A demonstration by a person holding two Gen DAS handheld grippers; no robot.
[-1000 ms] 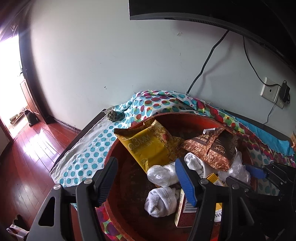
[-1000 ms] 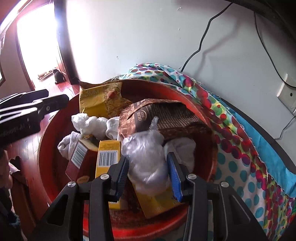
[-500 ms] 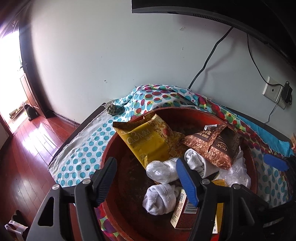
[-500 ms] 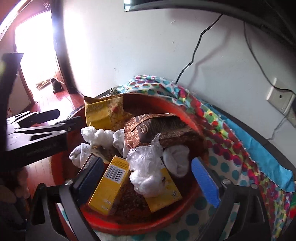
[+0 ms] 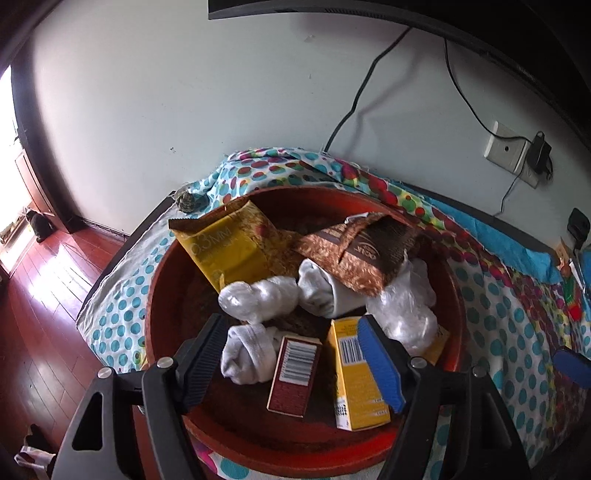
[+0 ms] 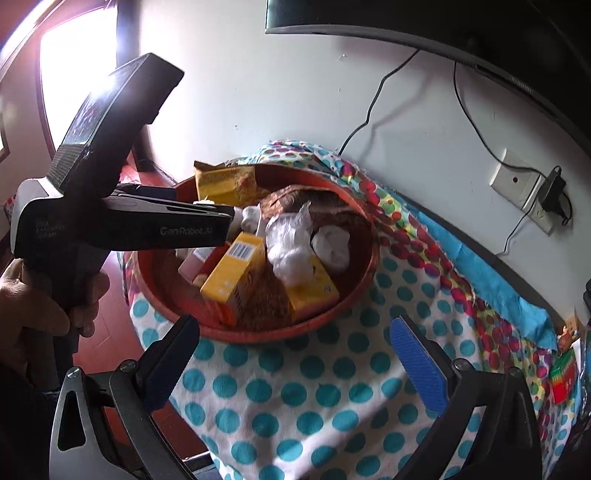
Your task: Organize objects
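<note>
A round red tray (image 5: 166, 266) sits on a polka-dot cloth (image 6: 295, 398) and holds a yellow snack bag (image 5: 225, 247), a brown snack bag (image 5: 362, 251), white rolled socks (image 5: 247, 354), clear plastic bundles (image 5: 258, 299), a dark red box (image 5: 295, 373) and a yellow box (image 5: 354, 373). My left gripper (image 5: 295, 362) is open, hovering over the near part of the tray above the socks and boxes. My right gripper (image 6: 295, 369) is open and empty over the cloth, in front of the tray (image 6: 266, 332). The left gripper's body (image 6: 122, 221) shows in the right wrist view.
A white wall with cables, a socket (image 5: 506, 151) and a screen's lower edge (image 5: 332, 11) stands behind. The table's left edge drops to a red wooden floor (image 5: 44, 295). Small items (image 6: 561, 376) lie at the cloth's far right.
My right gripper has opened, let go of the clear plastic bundle and pulled back out of the tray over the cloth. My left gripper has moved further over the tray.
</note>
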